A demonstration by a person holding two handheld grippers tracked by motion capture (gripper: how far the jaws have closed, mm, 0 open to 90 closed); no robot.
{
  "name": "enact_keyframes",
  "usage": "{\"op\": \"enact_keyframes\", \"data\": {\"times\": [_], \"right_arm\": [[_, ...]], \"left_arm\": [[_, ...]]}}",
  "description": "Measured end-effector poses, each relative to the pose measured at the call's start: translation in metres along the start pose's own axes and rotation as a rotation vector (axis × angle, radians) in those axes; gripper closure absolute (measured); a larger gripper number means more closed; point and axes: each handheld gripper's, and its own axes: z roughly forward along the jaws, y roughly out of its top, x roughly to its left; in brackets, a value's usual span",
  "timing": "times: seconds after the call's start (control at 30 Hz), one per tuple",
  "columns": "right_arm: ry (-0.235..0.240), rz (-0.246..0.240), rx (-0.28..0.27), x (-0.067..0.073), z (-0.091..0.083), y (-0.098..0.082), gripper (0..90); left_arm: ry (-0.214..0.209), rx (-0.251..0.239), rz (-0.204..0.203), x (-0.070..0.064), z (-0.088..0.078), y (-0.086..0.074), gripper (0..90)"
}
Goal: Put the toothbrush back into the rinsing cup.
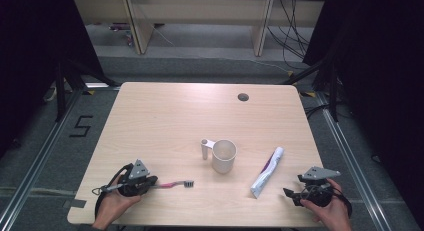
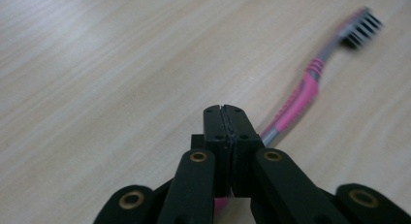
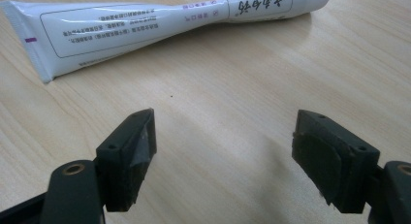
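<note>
Pale woodgrain table: left hand-held gripper pinches ribbed pink toothbrush; right hand-held gripper gapes.

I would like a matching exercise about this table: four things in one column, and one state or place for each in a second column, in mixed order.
1. toothbrush
2. toothpaste tube
3. cup
4. right gripper

a. stands upright mid-table
b. handle clamped in the left gripper
c. jaws wide apart, nothing between them
d. lies flat, near the right gripper

Pairs: 1-b, 2-d, 3-a, 4-c
</note>
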Motion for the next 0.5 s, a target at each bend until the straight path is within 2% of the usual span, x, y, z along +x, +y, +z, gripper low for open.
{"op": "enact_keyframes", "data": {"times": [0.5], "right_arm": [[0.001, 0.000, 0.004, 0.000, 0.000, 0.000, 24.7]], "left_arm": [[-0.027, 0.027, -0.012, -0.024, -0.013, -0.008, 86.8]]}}
